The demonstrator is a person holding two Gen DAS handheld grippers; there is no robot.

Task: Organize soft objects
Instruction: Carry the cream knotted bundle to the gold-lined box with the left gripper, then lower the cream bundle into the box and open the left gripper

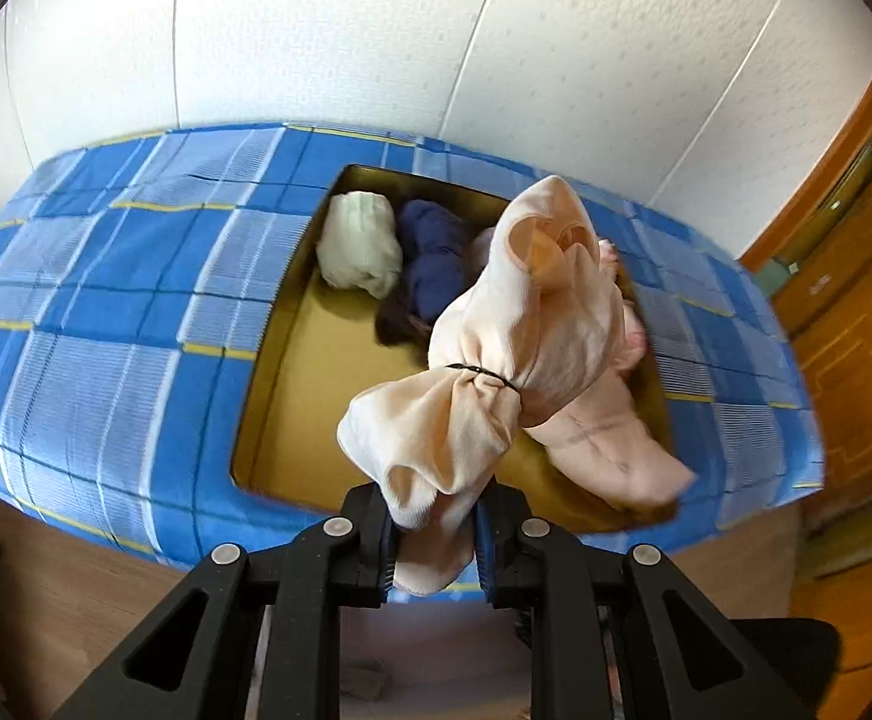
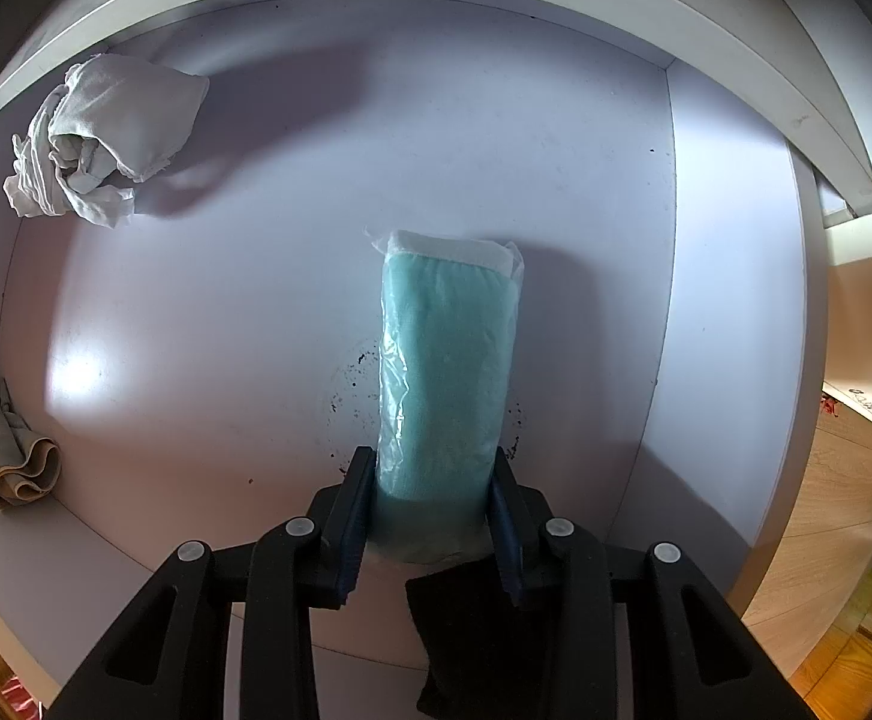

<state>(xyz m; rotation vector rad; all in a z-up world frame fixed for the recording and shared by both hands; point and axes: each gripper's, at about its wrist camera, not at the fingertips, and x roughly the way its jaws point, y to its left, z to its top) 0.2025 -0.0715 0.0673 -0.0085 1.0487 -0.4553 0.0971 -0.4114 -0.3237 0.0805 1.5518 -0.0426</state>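
Note:
My left gripper point(image 1: 433, 546) is shut on a peach cloth bundle point(image 1: 496, 372) tied with a black band, held up above a cardboard box point(image 1: 292, 396) on the blue plaid bed. In the box lie a white rolled cloth point(image 1: 359, 249), a dark blue cloth point(image 1: 433, 258) and a pale pink garment point(image 1: 610, 450). My right gripper point(image 2: 433, 510) points down into a white drawer point(image 2: 256, 312) and is shut on a teal cloth in clear plastic wrap point(image 2: 448, 360), whose far end rests on the drawer bottom.
The bed with the blue plaid cover point(image 1: 106, 300) stands against a white wall, with a wooden door point(image 1: 856, 276) at the right. In the drawer lie a crumpled grey-white cloth point(image 2: 106, 138) at the far left and a beige rolled cloth point(image 2: 10, 450) at the left edge.

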